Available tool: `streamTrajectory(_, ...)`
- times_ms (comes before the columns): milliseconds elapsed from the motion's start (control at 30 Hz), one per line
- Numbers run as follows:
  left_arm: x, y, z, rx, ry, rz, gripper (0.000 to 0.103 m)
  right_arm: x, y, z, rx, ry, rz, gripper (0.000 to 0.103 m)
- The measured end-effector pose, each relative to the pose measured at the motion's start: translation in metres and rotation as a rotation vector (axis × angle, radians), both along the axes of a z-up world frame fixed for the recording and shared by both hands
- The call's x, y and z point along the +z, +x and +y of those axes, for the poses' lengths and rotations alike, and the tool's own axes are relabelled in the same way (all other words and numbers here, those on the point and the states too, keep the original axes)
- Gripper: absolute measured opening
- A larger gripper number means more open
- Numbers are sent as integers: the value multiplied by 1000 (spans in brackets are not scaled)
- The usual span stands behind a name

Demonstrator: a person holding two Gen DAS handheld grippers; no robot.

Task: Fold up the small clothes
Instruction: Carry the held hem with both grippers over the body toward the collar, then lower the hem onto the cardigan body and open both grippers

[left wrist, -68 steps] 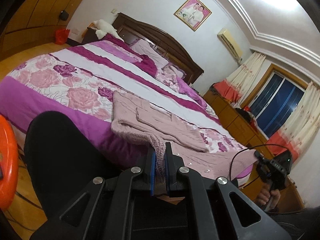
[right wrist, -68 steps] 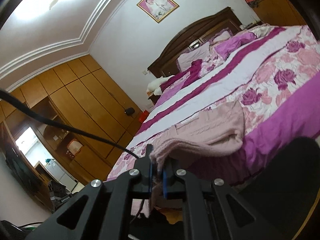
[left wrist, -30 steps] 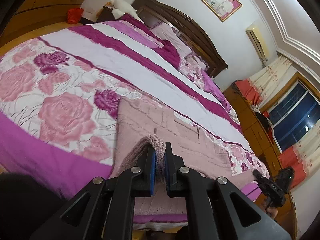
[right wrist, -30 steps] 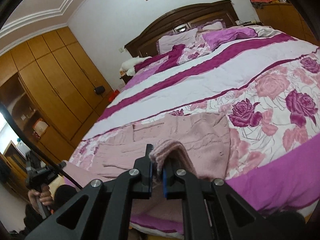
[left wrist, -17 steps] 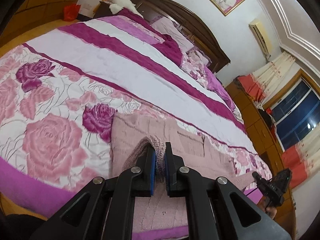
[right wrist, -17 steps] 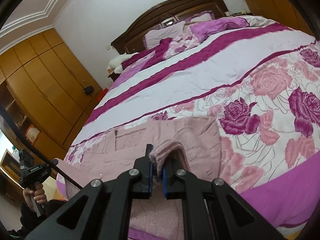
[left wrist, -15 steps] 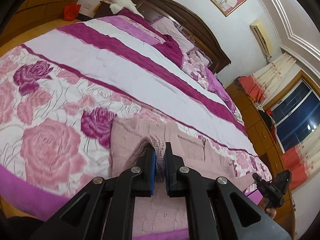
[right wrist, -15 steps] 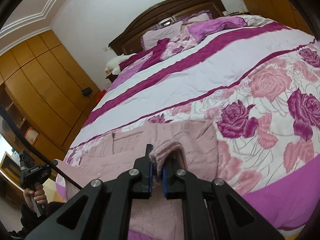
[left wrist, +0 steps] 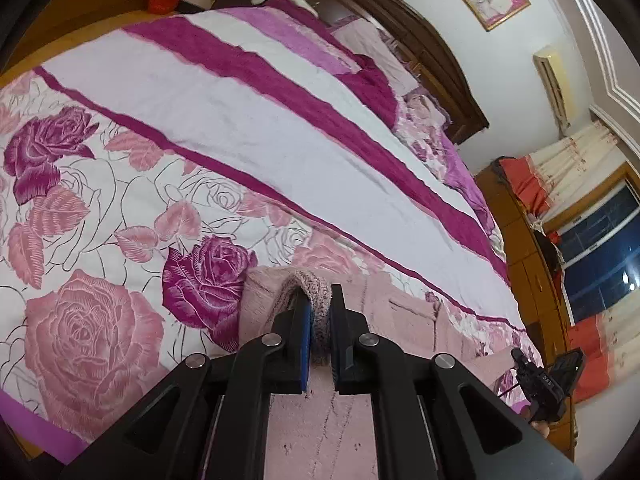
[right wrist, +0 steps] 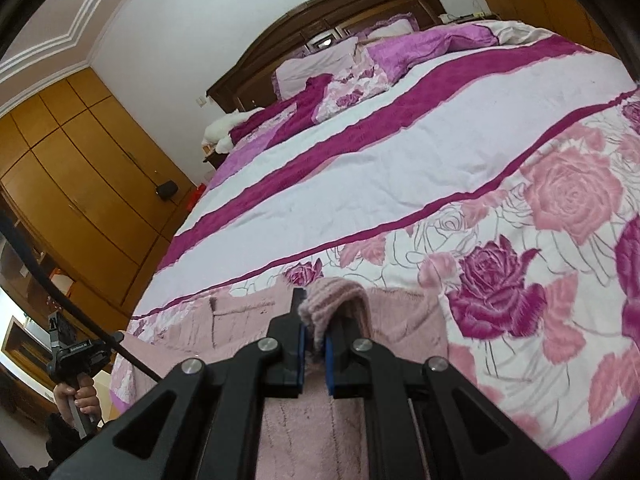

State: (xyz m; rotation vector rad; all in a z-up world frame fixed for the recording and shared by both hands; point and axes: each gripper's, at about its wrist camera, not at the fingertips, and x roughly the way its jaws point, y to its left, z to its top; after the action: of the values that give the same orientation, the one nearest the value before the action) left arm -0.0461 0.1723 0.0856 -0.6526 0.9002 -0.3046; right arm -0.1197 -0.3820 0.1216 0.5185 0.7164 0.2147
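Note:
A pale pink knitted sweater (left wrist: pixel 404 312) lies spread on the floral bedspread near the foot of the bed; it also shows in the right wrist view (right wrist: pixel 248 320). My left gripper (left wrist: pixel 318 320) is shut on the sweater's ribbed hem at its left corner, carried over the sweater's body. My right gripper (right wrist: pixel 314 326) is shut on the ribbed hem at the right corner, likewise lifted over the garment. The cloth under both grippers is partly hidden by the jaws.
The bed (left wrist: pixel 248 120) has a pink and purple rose cover, pillows and a dark wooden headboard (right wrist: pixel 320 28). Wooden wardrobes (right wrist: pixel 80 184) stand on the left, a window with curtains (left wrist: pixel 600 232) on the right. The other hand-held gripper shows in each view's lower corner.
Both grippers have carried the sweater's hem up and forward over the bed, from below the bed edge to above the sweater's upper part. Both stay shut on the hem.

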Motion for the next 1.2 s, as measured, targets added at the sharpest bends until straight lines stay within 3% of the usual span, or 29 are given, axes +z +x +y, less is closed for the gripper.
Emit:
streamTrajectory(567, -33, 52, 0, 27, 20, 67, 0, -25, 54, -2, -9, -39, 55, 7)
streamTrajectory(833, -40, 75, -10, 8, 64, 55, 0, -34, 65, -3, -20, -82, 33, 7)
streamTrajectory(1033, -54, 90, -14, -31, 50, 49, 0, -48, 84, -14, -37, -46, 85, 8)
streamTrajectory(1067, -51, 90, -15, -33, 55, 32, 0, -50, 89, -15, -56, -57, 110, 10)
streamTrajectory(1133, -39, 85, -15, -18, 76, -19, 0, -55, 95, -17, -108, -85, 189, 35)
streamTrajectory(1167, -35, 79, -13, 21, 85, -39, 8, -56, 95, -19, -154, -108, 225, 66)
streamTrajectory(1200, -32, 71, -9, 76, 78, -59, 18, -55, 92, -20, -184, -116, 221, 78)
